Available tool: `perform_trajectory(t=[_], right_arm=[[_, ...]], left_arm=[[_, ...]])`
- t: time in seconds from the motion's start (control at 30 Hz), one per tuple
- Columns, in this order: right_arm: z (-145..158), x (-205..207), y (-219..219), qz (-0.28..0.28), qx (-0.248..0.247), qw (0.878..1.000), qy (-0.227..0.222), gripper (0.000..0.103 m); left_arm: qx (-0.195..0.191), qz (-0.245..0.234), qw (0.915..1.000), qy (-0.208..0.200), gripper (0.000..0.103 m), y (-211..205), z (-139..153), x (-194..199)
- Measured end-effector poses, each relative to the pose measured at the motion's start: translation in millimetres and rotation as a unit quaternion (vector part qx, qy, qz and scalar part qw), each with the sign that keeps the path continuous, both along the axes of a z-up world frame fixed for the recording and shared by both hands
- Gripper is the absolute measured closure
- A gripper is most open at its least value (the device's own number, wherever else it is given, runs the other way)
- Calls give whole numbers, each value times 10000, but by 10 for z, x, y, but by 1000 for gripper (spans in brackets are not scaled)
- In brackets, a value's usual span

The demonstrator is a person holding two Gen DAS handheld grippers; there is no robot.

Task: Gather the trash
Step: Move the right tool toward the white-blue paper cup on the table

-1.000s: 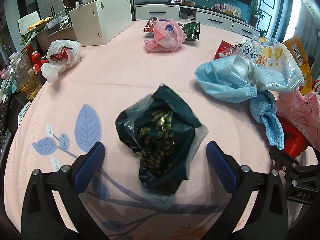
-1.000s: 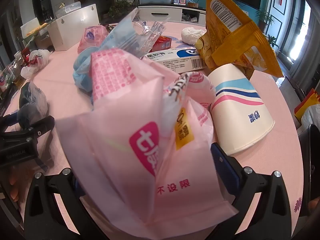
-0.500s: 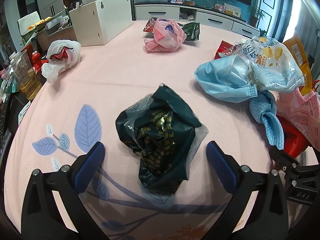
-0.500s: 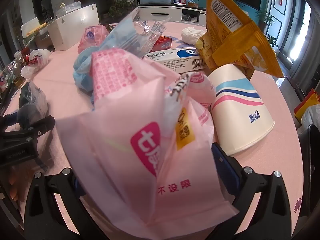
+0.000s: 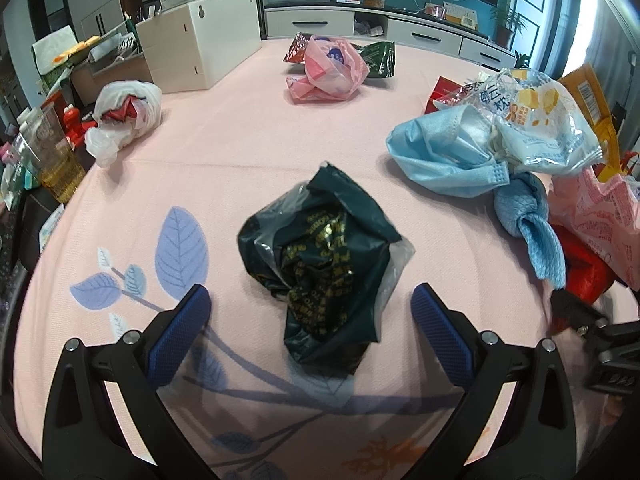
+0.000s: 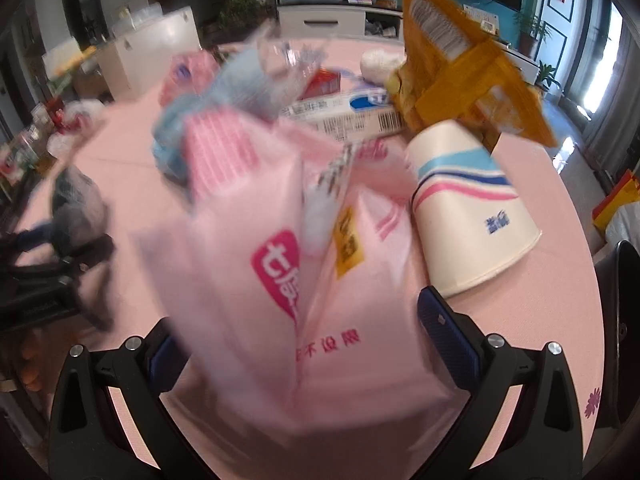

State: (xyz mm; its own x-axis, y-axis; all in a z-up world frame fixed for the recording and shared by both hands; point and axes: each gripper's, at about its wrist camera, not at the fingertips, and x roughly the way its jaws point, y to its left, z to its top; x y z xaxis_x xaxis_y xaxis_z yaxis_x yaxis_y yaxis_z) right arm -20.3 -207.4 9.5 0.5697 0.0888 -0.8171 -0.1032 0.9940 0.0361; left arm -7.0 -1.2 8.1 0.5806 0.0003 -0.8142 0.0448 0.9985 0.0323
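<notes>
A crumpled dark green plastic wrapper with gold print and a clear film edge [image 5: 322,256] lies on the pink woven tablecloth with blue leaf print [image 5: 208,152], directly ahead of the left gripper [image 5: 310,312], whose blue textured pads [image 5: 178,330] stand wide apart on either side of it without touching it. The right gripper [image 6: 304,332] also has its fingers spread; a large, soft pink plastic bag with magenta lettering [image 6: 280,264] fills the gap between them, but motion blur hides whether the pads touch it — I cannot tell. Just right of that bag a white paper cup with blue and pink stripes [image 6: 468,216] lies on its side, and behind it a stiff orange foil snack pouch [image 6: 460,60] rises over a flat white carton with a barcode [image 6: 348,116]. In the left wrist view, to the right of the green wrapper, a pleated light blue face mask [image 5: 444,152] is heaped under a glossy clear-and-blue snack wrapper [image 5: 540,124], with a knotted blue microfibre cloth [image 5: 528,220] just beside them. Farther back sit a bunched pink plastic bag [image 5: 328,72] and, well apart at the left, a white plastic bag with red inside [image 5: 124,116], near a boxy cream-coloured cabinet [image 5: 200,48] — all on the same cloth.
</notes>
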Motion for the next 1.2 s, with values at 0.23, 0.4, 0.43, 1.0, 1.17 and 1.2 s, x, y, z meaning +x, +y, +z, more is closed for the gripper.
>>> perform_trajectory(t=[0.23,0.4,0.43,1.0,1.17,1.2], right_arm=[[510,-232,-102,-36,251,9986,-469,2],[978,-338,-142,-146,286,9970,-699,2],[1065,-324,-162,-177,327,9967,-724,2],[1185,40,-657,-821,987,9897,-636,17],[1050,76,-739,-951,1037,9888,-497,17],[1035,80,-747,-965,1025,9889,-475,17]], left_arm=[[-212,-179,9978,-602,3,-8,470,-219],[-287,-306,9957,-829,2,-103,825,-281],[-289,-339,9954,-848,2,-132,888,-265],[-364,-1115,9858,-1198,3,-690,1228,-127],[-231,-1267,9851,-1135,3,-831,1125,-157],[-252,-1265,9853,-1118,3,-849,1112,-167]])
